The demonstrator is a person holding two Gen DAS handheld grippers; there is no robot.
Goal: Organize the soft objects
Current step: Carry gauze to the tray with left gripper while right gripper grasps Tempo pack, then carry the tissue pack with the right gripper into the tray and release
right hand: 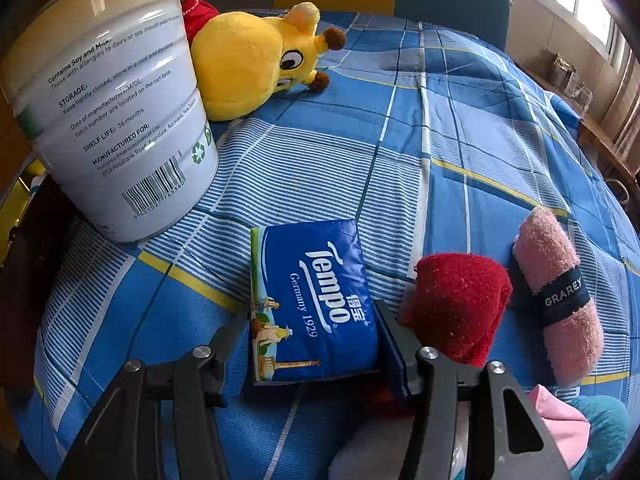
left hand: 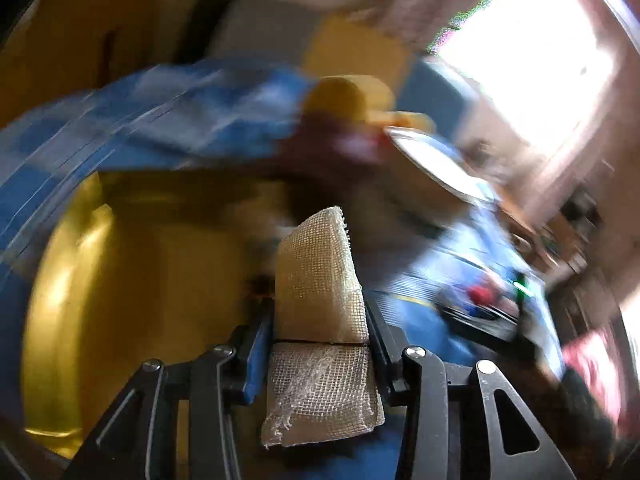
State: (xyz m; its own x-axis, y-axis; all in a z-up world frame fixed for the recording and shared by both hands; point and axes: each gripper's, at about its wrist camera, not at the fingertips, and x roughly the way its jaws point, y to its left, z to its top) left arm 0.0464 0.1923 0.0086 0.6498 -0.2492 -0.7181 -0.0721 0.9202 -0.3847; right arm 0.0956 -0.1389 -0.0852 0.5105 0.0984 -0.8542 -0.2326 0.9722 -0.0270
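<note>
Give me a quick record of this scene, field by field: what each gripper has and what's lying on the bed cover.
left gripper: shut on mesh-wrapped sponge; view blurred
right gripper: around Tempo tissue pack; grip unclear
surface: blue plaid cover
tin can: upright, far left
yellow plush toy: leaning against the can
red cloth: right of the pack
pink rolled towel: banded, far right
</note>
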